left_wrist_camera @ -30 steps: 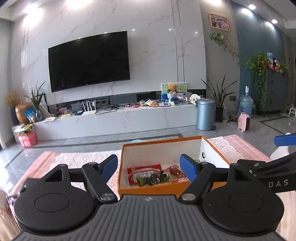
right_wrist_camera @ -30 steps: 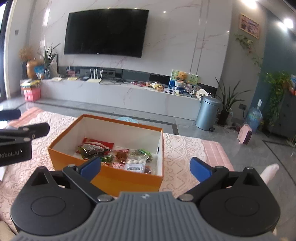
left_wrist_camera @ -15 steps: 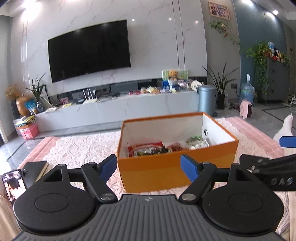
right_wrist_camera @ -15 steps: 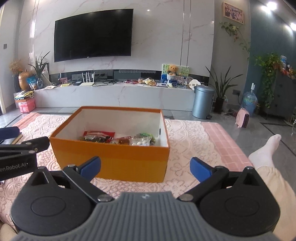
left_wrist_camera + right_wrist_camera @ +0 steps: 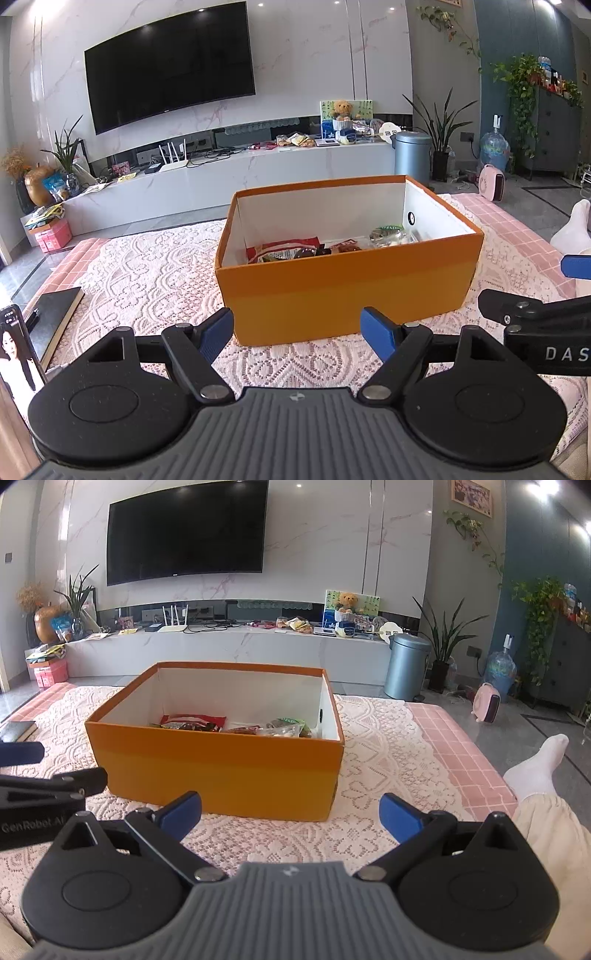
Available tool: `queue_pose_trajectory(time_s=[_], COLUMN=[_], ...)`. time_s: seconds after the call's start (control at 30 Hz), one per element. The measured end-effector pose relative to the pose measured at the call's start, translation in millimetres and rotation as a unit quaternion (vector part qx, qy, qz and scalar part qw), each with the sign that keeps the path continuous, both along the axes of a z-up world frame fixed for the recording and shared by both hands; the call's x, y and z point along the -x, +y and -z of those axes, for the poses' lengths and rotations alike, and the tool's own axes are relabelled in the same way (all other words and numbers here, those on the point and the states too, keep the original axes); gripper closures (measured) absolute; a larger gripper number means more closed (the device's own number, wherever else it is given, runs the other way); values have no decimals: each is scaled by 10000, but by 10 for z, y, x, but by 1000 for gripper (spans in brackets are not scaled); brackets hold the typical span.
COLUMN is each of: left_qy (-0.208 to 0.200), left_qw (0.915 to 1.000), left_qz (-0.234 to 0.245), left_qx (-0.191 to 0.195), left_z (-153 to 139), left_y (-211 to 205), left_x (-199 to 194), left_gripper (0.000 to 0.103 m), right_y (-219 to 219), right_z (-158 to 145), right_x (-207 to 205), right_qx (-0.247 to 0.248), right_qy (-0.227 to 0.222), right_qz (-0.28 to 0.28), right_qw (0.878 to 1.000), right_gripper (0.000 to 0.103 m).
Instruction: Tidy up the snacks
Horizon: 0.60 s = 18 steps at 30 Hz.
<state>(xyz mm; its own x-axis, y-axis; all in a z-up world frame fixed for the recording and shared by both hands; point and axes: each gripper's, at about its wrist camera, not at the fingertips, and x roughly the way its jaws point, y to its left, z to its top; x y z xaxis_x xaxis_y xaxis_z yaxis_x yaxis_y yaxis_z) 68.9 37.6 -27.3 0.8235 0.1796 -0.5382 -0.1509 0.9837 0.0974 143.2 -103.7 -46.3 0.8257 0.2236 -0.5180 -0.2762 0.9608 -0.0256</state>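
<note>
the orange box (image 5: pixel 347 291) sits on the lace cloth (image 5: pixel 155 273) at about 12 o'clock from both tools, with the snack packets (image 5: pixel 236 725) lying on its floor toward the near wall. the left gripper (image 5: pixel 297 332) is spread wide with nothing between its blue pads, and the right gripper (image 5: pixel 290 812) is likewise spread and empty; both sit low before the near wall. to do this step well, i judge each tool should rise above the rim before reaching in, come down over one packet only, and close across its narrow side so the film does not slip. the near wall hides the lower part of the packets, so their number and kind cannot be told; whether loose snacks lie outside the box is out of view.
</note>
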Motion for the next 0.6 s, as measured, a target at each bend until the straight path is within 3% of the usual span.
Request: queue_pose_trajectory(time_s=[0.6], left_qy=[106], left_qw=[9998], left_qz=[-96], left_qx=[121], left_z=[-61], left_y=[27], left_x=[11], left_gripper=[11], right_y=[-7], right_z=[-13], right_x=[42], right_qx=[-13], right_qy=[17], right_qz=[-85], right_qw=[10000], right_gripper=[4])
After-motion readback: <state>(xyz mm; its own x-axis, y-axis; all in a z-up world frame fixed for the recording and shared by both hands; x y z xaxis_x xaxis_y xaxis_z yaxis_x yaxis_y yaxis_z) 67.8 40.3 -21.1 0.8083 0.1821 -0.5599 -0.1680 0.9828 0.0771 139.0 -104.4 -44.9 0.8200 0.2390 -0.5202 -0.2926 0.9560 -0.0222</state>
